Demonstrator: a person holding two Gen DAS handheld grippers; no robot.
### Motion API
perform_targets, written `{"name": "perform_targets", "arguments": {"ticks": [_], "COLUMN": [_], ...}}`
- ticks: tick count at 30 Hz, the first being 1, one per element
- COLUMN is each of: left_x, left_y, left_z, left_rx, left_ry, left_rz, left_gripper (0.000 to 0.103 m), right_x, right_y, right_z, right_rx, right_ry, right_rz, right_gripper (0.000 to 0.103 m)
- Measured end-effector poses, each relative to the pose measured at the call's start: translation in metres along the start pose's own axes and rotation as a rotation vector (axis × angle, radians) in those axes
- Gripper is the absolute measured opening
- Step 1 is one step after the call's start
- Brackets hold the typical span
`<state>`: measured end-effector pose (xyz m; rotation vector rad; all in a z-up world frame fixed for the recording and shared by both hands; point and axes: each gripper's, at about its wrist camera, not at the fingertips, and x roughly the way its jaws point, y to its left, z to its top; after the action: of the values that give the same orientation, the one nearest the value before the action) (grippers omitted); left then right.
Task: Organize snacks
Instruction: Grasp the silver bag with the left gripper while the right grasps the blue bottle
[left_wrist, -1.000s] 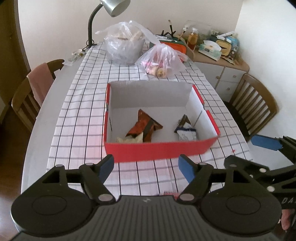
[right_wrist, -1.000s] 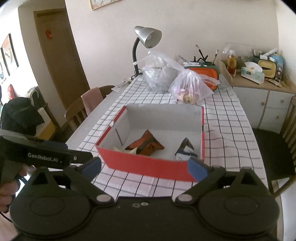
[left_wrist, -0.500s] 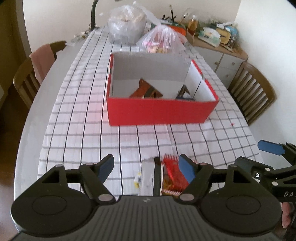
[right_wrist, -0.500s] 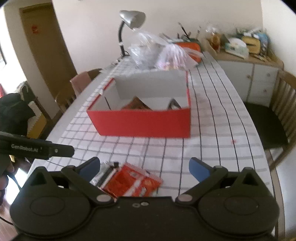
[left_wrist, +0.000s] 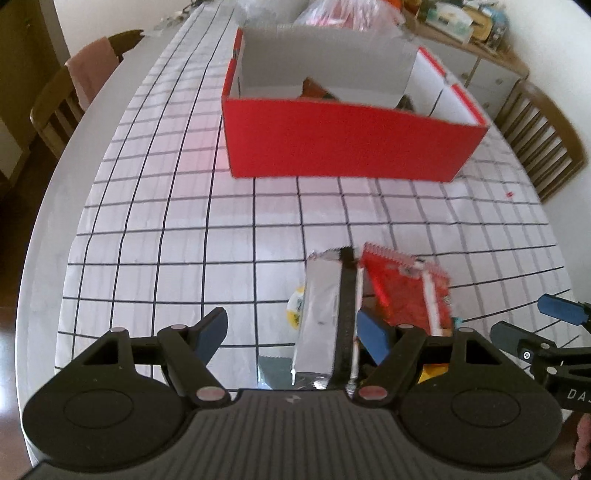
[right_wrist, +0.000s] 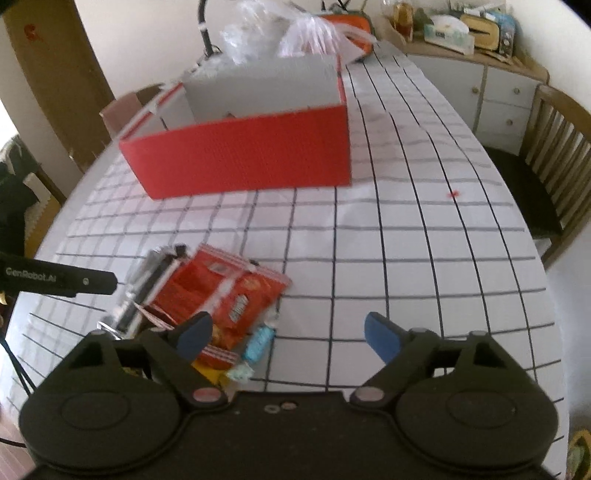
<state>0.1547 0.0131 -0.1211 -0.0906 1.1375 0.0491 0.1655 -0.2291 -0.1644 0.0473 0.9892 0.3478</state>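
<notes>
A pile of snacks lies on the checked tablecloth near the front edge: a silver packet (left_wrist: 319, 314), a red packet (left_wrist: 404, 286), a small blue candy (right_wrist: 258, 339) and a yellow wrapper (right_wrist: 207, 371). My left gripper (left_wrist: 291, 332) hangs open just above the pile, with the silver packet between its fingers but untouched by the pads. My right gripper (right_wrist: 288, 334) is closing slowly, jaws still wide. Its left finger is over the red packet (right_wrist: 221, 288), and nothing is pinched. The red box (left_wrist: 351, 136) with white inner walls stands farther back and holds a few snacks.
Two clear plastic bags (right_wrist: 295, 40) sit behind the red box (right_wrist: 251, 162). Wooden chairs (left_wrist: 543, 136) stand at the table's right and left (left_wrist: 74, 96). A sideboard (right_wrist: 480, 74) with clutter stands at the back right. The left gripper's body (right_wrist: 55, 277) shows at the left.
Both grippers have sunk towards the table's front and tilted down. The box has slid up and away in both views, and the snack pile has come into sight beneath the fingers.
</notes>
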Motion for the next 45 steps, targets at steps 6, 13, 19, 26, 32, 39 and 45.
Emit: {"name": "perform_targets", "arguments": {"ticks": [6,13,19,26,32,39,45], "left_x": [0.021,0.036,0.042,0.054,0.057,0.056,0.050], "left_y": [-0.006,-0.015,-0.023,-0.032,-0.030,-0.027,-0.026], "left_z": [-0.003,0.001,0.008,0.007,0.007,0.004,0.002], "left_rx": [0.017,0.036,0.045,0.079,0.072,0.058,0.032], "left_ry": [0.030,0.033,0.036,0.068,0.078,0.088,0.072], "left_rz": [0.028,0.044,0.047,0.079,0.084,0.071,0.059], "left_gripper": [0.077,0.077,0.077,0.077,0.077,0.054,0.043], "right_x": [0.016,0.029,0.034,0.040,0.038,0.033,0.024], "right_y": [-0.002,0.001,0.008,0.014,0.016,0.010,0.000], "right_z": [-0.006,-0.008,-0.006,-0.012,-0.017,-0.024,-0.025], "right_rx": [-0.006,-0.026,-0.049,-0.103,-0.136,-0.138,-0.079], "right_ry": [0.045,0.070,0.071,0.095,0.072,0.029,-0.002], "right_rz": [-0.001,-0.009,-0.014,-0.044,-0.090,-0.106,-0.091], "right_gripper": [0.082,0.076,0.073,0.056,0.041,0.012,0.011]}}
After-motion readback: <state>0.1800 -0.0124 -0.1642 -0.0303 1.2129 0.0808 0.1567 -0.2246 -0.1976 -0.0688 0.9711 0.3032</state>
